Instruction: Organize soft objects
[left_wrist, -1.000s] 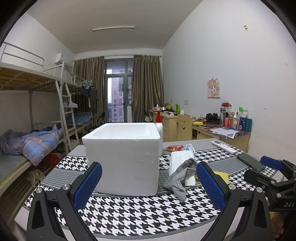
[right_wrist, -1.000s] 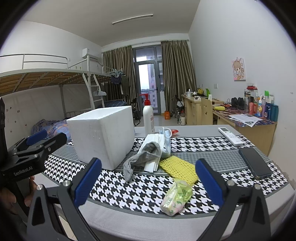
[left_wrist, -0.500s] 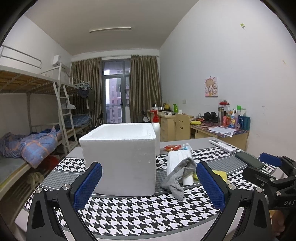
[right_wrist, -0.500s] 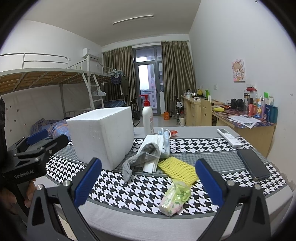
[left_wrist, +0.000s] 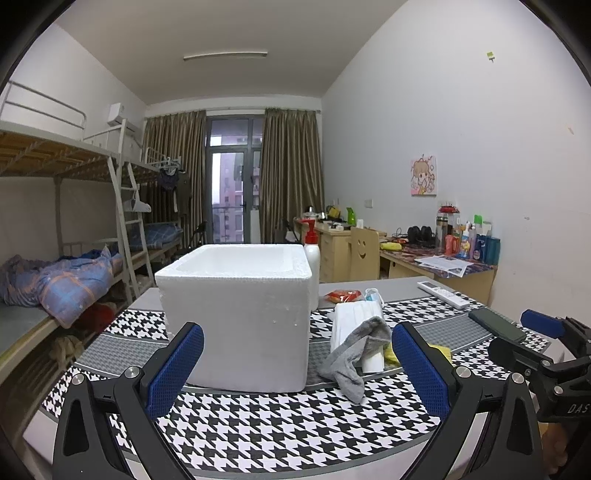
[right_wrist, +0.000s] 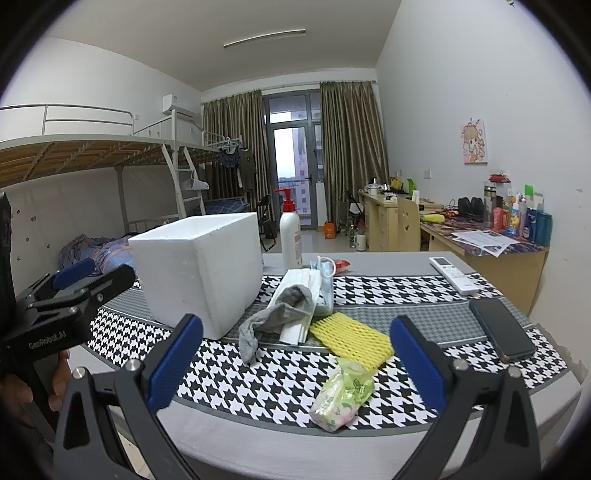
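Note:
A white foam box (left_wrist: 236, 317) (right_wrist: 199, 269) stands open-topped on the houndstooth table. To its right lie a grey sock (left_wrist: 354, 354) (right_wrist: 273, 317) draped over a white pack of face masks (left_wrist: 354, 317) (right_wrist: 301, 284), a yellow foam net (right_wrist: 351, 339) and a green-and-pink soft packet (right_wrist: 341, 397) near the front edge. My left gripper (left_wrist: 297, 369) is open and empty in front of the box. My right gripper (right_wrist: 295, 360) is open and empty, hovering before the sock and the packet.
A pump bottle (right_wrist: 290, 236) stands behind the box. A black phone (right_wrist: 502, 328), a white remote (right_wrist: 454, 275) and a red snack bag (left_wrist: 341, 295) lie on the table's right and far side. Bunk beds stand left, desks right.
Both views shift only slightly; the left gripper has drifted a little, so the box looks a touch lower and closer. Nothing was grasped or moved.

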